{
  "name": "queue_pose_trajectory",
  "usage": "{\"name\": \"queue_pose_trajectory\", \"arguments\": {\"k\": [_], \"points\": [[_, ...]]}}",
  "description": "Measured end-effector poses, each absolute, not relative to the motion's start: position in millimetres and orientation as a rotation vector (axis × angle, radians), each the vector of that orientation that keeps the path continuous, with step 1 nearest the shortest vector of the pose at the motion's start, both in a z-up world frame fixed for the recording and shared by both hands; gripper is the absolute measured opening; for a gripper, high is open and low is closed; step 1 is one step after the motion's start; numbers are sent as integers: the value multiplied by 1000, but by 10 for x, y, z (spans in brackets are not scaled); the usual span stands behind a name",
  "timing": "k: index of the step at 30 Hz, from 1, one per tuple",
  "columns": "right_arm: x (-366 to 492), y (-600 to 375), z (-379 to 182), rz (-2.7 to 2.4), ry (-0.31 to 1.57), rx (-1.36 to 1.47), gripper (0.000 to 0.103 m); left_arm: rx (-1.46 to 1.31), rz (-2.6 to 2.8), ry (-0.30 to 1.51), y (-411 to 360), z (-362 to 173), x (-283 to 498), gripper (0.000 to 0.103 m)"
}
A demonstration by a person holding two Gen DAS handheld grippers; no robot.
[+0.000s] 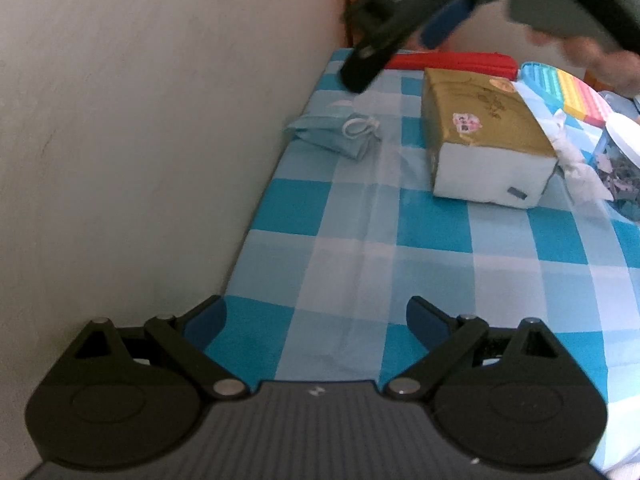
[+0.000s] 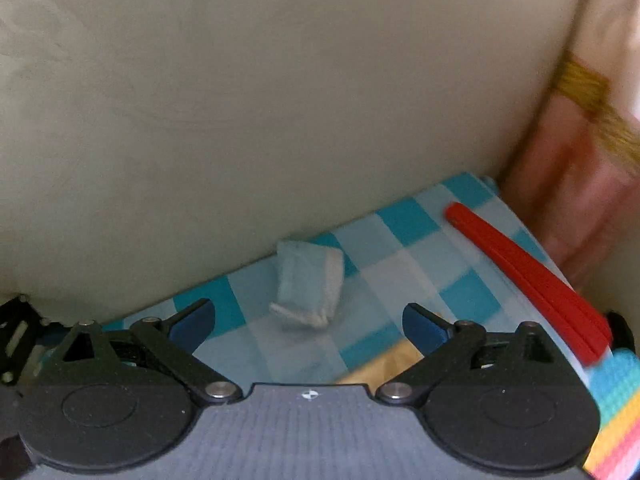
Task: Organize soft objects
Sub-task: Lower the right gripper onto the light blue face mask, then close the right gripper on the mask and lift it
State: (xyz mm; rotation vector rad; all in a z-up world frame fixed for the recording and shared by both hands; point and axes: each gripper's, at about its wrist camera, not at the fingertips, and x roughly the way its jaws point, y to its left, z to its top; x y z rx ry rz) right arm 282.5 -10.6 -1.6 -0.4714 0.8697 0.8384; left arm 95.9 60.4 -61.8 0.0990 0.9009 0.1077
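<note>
The folded blue mask (image 2: 308,286) lies by the table's wall edge, straight ahead of the released right gripper (image 2: 308,322) (the nearer one).

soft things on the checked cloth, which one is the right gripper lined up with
The folded blue face mask by the wall: it sits ahead between the open right gripper's fingers. The gold tissue pack and red pouch lie off to the side.
</note>
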Motion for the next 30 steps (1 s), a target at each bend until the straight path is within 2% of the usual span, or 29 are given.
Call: {"name": "queue_pose_trajectory", "arguments": {"k": [3, 7, 18, 20, 24, 28, 30], "points": [[2930, 97, -183, 868, 902, -516, 99, 106, 102, 904, 600, -616, 943, 96], [3073, 303, -397, 858, 956, -538, 88, 108, 96, 915, 585, -631, 947, 96], [3210, 459, -654, 837, 1017, -528, 80, 98, 84, 927, 586, -671, 988, 96], [3223, 465, -672, 831, 1029, -523, 72, 94, 81, 926, 607, -653, 982, 96], [3217, 475, -696, 815, 1037, -529, 64, 92, 78, 929, 603, -652, 975, 96], [3226, 479, -686, 800, 1028, -538, 45, 86, 78, 927, 613, -655, 981, 96], [3199, 468, -642, 802, 1031, -525, 40, 82, 80, 927, 619, -650, 976, 96]]}}
